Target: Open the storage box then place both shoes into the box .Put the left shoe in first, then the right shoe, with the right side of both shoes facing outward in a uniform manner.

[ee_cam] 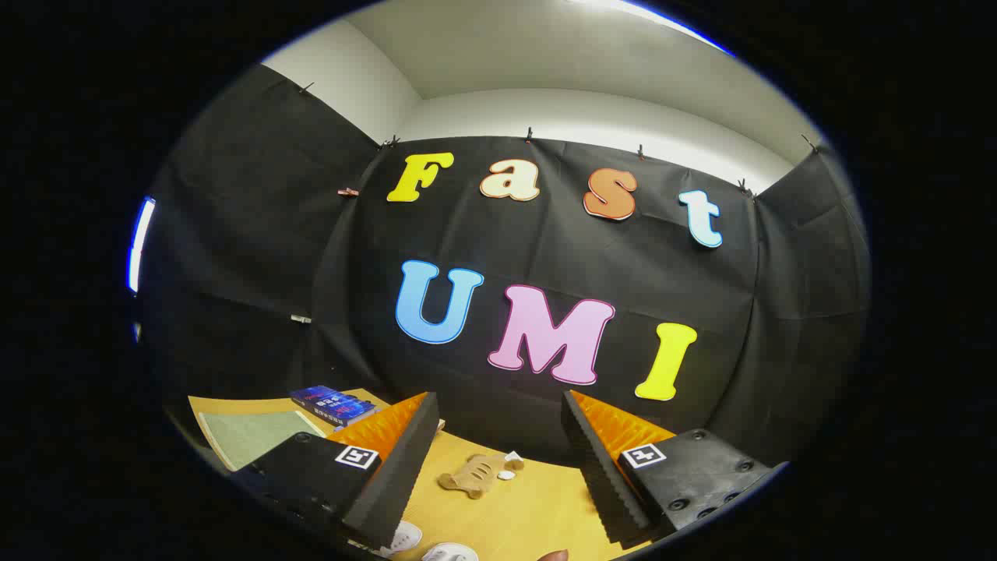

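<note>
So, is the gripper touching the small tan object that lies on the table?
Apart. In the gripper view the gripper is open, its fingers raised, and the tan object lies on the table between and below them, with bare tabletop on both sides.

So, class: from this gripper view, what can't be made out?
- Shoes: white bits low between the open tongs, cut off by the view's edge; left or right unclear.
- Tan object on the table: too small to identify.
- Book: partly behind one finger.

Yellow-tan table [514,514], pale green mat [249,436], blue box [333,405], white shoes [405,538].
</note>
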`<state>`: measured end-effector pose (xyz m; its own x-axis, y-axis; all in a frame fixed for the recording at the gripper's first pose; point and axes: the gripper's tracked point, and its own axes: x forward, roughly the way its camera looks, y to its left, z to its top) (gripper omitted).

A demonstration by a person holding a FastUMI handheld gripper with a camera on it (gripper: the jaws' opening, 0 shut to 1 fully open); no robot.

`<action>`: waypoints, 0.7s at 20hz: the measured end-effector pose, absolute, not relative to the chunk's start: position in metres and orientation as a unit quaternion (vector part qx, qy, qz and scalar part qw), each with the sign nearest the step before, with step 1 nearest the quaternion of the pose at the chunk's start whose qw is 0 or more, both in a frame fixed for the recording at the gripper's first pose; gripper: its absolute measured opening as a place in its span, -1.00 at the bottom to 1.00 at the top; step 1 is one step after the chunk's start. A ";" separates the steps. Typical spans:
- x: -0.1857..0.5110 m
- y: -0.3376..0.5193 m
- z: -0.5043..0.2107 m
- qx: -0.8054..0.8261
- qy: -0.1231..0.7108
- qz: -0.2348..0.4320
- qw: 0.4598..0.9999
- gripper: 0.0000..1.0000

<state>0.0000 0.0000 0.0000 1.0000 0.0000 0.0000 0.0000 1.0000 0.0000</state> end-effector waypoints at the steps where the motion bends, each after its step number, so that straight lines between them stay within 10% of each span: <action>1: 0.001 0.000 0.000 -0.001 0.002 0.002 1.000 0.94; 14: -0.001 0.004 0.001 -0.004 0.020 0.030 0.999 0.94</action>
<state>-0.0012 0.0038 0.0013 0.9974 0.0596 -0.0393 -0.0600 0.9982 -0.0071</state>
